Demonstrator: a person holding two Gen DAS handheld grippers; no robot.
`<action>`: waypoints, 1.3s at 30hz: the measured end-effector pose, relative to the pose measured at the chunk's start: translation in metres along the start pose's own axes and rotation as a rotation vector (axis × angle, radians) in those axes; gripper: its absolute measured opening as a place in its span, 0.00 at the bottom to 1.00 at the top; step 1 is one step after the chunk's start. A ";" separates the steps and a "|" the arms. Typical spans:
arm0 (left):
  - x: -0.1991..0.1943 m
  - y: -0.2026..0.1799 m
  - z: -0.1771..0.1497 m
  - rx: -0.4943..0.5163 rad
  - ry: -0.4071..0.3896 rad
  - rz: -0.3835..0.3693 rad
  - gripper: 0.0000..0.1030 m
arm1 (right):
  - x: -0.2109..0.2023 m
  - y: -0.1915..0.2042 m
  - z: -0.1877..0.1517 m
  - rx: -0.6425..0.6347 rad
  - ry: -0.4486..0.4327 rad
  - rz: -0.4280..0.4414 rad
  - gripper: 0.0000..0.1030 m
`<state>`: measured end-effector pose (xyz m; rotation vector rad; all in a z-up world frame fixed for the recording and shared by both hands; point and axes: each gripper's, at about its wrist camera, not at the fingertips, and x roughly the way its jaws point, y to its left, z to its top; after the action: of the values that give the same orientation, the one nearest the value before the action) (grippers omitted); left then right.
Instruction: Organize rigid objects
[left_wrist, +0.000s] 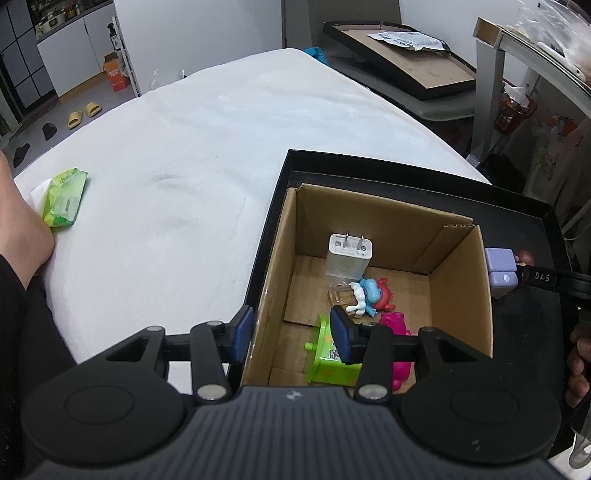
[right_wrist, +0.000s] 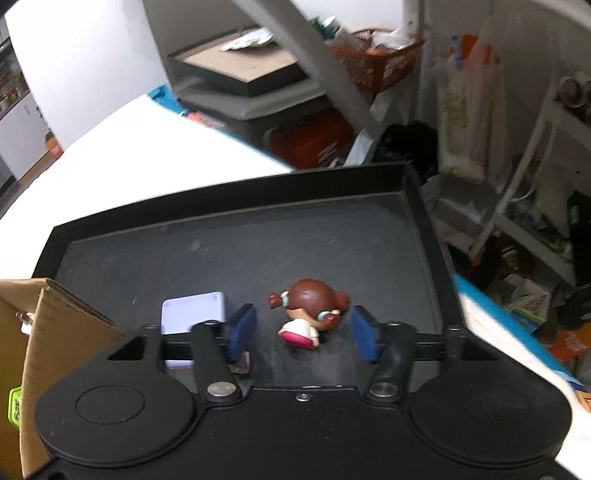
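A cardboard box (left_wrist: 461, 291) stands in a black tray (left_wrist: 280, 206) on a white table. In the box lie a white charger (left_wrist: 349, 255), a blue figure (left_wrist: 367, 295), pink toys (left_wrist: 397, 325) and a green toy (left_wrist: 328, 350). My left gripper (left_wrist: 291, 334) is open, straddling the box's near left wall. My right gripper (right_wrist: 303, 332) is open around a small brown-haired doll (right_wrist: 308, 314) lying on the tray floor (right_wrist: 258, 251). A lilac block (right_wrist: 194, 314) sits left of it, also in the left wrist view (left_wrist: 500, 271).
A green wipes pack (left_wrist: 64, 197) lies at the table's left edge by a person's arm. Beyond the table are a framed board (left_wrist: 406, 59), a desk leg (left_wrist: 487, 96), an orange basket (right_wrist: 376, 62) and floor clutter.
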<state>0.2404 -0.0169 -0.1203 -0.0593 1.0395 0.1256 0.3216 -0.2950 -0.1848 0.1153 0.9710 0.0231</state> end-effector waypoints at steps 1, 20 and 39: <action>0.000 0.000 0.000 0.000 -0.001 0.000 0.43 | 0.002 0.002 0.000 -0.019 0.010 -0.005 0.33; 0.004 0.015 -0.003 -0.071 0.009 -0.040 0.43 | -0.079 0.023 0.002 -0.086 -0.101 0.079 0.29; -0.002 0.045 -0.008 -0.164 0.004 -0.122 0.43 | -0.127 0.095 0.009 -0.247 -0.147 0.184 0.07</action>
<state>0.2266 0.0264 -0.1222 -0.2714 1.0253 0.1002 0.2604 -0.2100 -0.0651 -0.0216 0.8016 0.2996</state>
